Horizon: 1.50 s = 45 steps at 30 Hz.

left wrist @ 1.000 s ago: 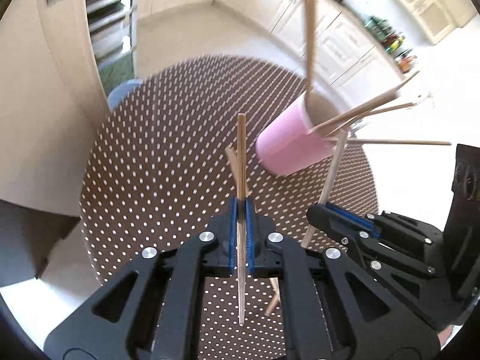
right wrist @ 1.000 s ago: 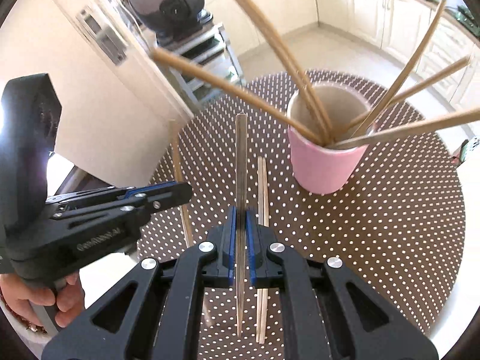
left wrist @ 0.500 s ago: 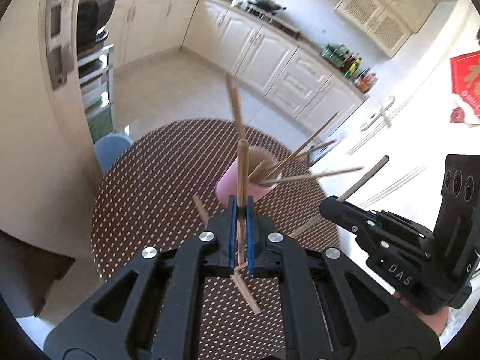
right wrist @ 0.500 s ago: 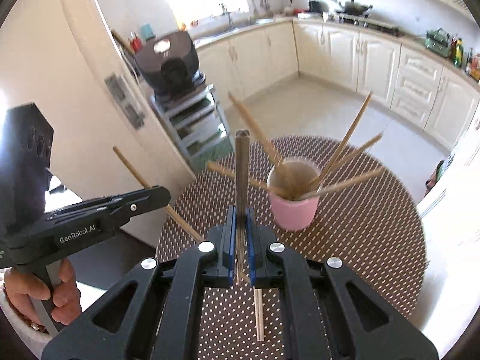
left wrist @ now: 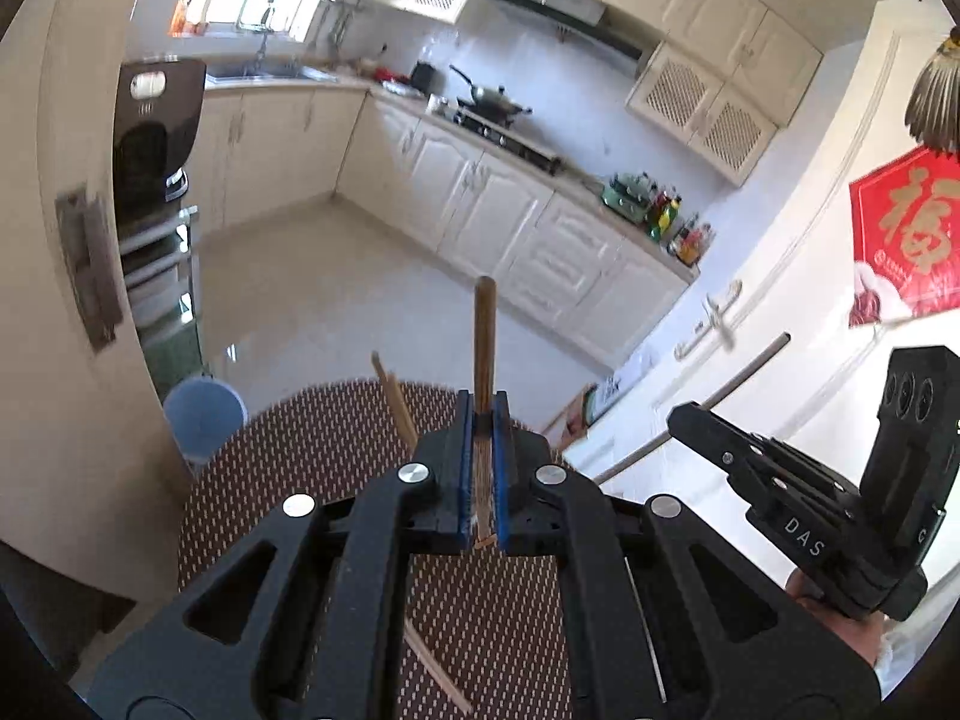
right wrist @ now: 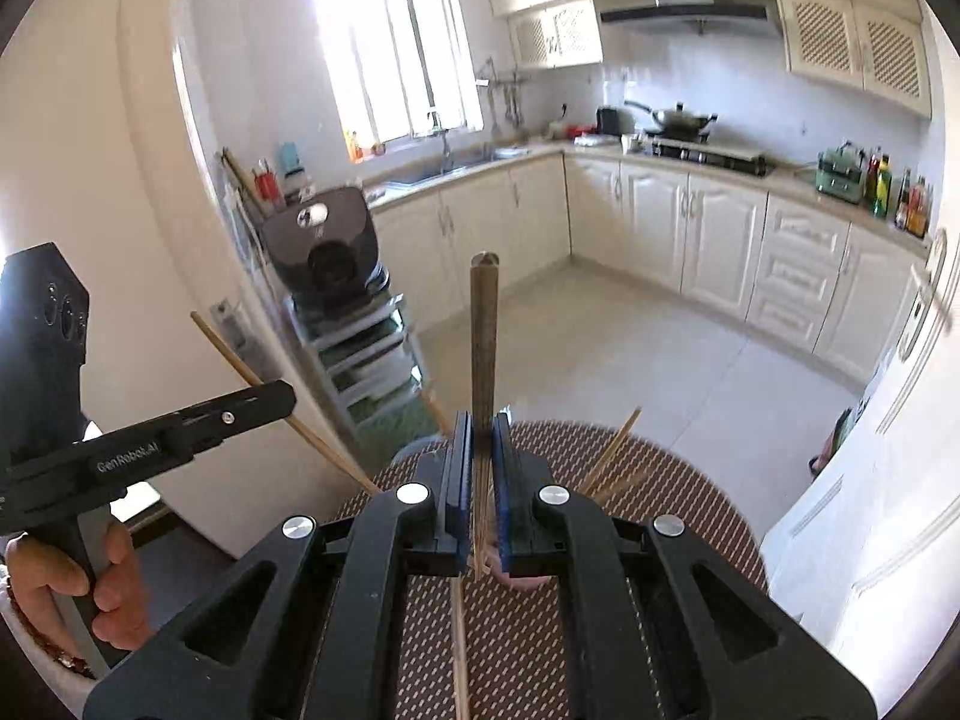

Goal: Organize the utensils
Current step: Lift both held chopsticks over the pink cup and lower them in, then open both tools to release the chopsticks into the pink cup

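Each clamping one chopstick, the left gripper (left wrist: pixel 482 420) and right gripper (right wrist: pixel 482 438) hang high above the dotted table (left wrist: pixel 288 450) mid-transfer, the pink cup (right wrist: pixel 522 581) barely visible below; next, each stick must likely be lowered tip-first into it.

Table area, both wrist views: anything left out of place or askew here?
Yes. A loose chopstick lies flat on the dotted table below the right gripper, and another lies below the left gripper. Each gripper is shut on one chopstick, so these are not yet sorted.
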Tool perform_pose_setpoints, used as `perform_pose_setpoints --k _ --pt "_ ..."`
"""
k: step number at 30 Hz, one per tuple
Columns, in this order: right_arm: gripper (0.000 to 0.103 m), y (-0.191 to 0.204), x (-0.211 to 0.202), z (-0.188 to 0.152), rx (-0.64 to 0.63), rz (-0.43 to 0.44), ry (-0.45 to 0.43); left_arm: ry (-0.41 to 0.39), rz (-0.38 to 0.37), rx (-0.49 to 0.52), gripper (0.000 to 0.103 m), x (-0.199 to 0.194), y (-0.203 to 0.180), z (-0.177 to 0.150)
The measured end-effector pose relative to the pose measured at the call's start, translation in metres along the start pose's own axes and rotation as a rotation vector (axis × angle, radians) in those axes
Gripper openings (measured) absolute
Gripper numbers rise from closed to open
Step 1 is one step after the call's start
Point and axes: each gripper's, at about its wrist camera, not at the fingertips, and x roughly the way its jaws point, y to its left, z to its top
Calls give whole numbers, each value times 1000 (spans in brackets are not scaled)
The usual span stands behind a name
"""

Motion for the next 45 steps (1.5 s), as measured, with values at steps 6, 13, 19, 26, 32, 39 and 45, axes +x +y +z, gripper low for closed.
perform_pose_setpoints --k 6,13,19,26,32,39,45 --pt "5 -10 27 5 -39 -19 9 -25 68 22 6 23 -9 17" --pt "5 -19 50 -3 -44 -19 48 30 141 22 6 64 0 10" --pt "5 -20 67 -15 -64 -19 85 78 159 22 6 84 11 2" --pt "5 -19 82 -30 -64 -5 148 152 156 35 6 102 11 -11" --pt "6 -17 91 -41 -59 -6 203 204 168 21 7 108 13 -18" --pt "7 -17 88 -46 -22 -12 223 240 162 11 14 104 13 -23" --pt "8 -13 74 -46 0 -25 208 217 153 16 45 88 12 -28"
